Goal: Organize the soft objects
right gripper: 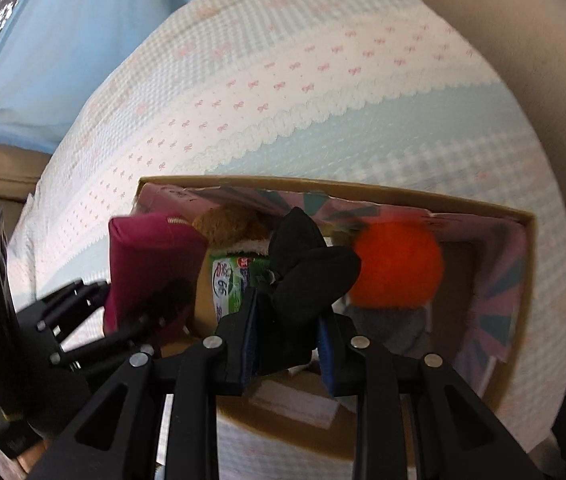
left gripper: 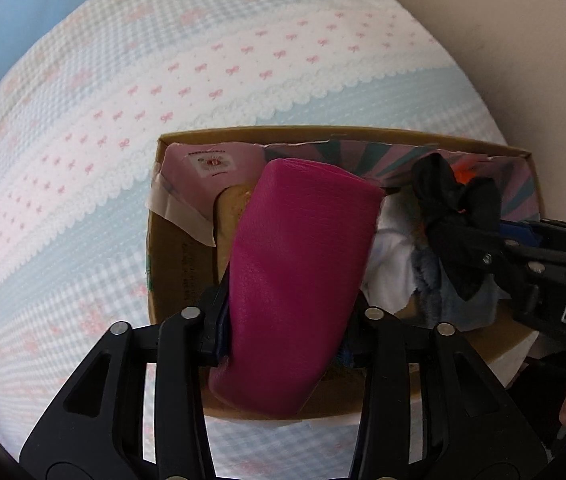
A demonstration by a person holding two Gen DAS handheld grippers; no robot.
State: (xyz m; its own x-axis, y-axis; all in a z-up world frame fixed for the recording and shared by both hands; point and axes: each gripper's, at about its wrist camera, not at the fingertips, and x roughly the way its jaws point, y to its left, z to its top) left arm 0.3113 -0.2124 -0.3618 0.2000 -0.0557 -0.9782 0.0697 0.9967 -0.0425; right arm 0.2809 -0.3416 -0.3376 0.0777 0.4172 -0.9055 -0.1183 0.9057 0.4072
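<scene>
The magenta pouch (left gripper: 299,280), a soft, leather-look roll with a zip end, stands tilted in the left part of the cardboard box (left gripper: 303,132), its lower half between the fingers of the left gripper (left gripper: 287,332). The jaws flank it closely, but whether the pads press it I cannot tell. It looks light and pliant, with a slightly slick skin, so a hold across its middle should serve better than one at the rounded end, which could slide out. The black cloth (right gripper: 303,276) is pinched in the right gripper (right gripper: 287,352), bunched and floppy above the box's middle; it will sag and drape, so a grip on the gathered bulk seems safest. Around them the box holds an orange fuzzy ball (right gripper: 397,270) toward its right end, a brown plush (right gripper: 223,224) at the far wall, a green-labelled packet (right gripper: 231,284) and white and grey fabrics (left gripper: 395,264). The box sits near the front edge of a bed covered in a gingham and bow-print spread (left gripper: 163,92).
</scene>
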